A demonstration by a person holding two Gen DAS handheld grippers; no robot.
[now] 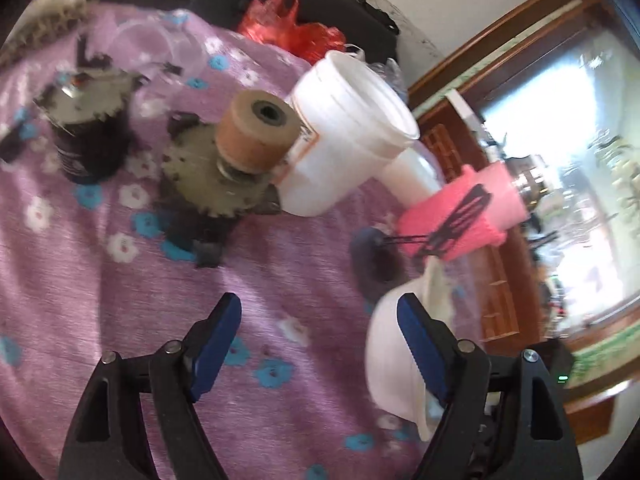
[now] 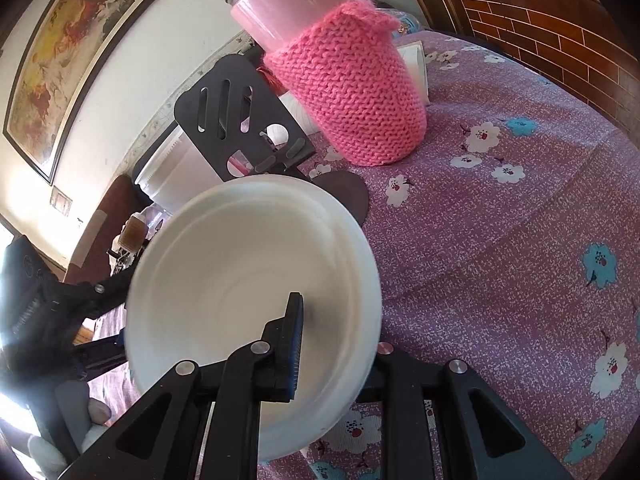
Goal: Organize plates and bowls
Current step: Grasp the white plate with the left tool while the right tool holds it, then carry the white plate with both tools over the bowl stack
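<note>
Right gripper [image 2: 332, 344] pinches the bowl [image 2: 240, 280] rim, one finger inside. Left gripper [image 1: 320, 340], spread and empty, has the bowl just to its right.

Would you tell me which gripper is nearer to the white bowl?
Right. The right gripper is shut on the white bowl's rim, one finger inside it. The left gripper hangs open over the tablecloth, with the bowl just beside its right finger.
</note>
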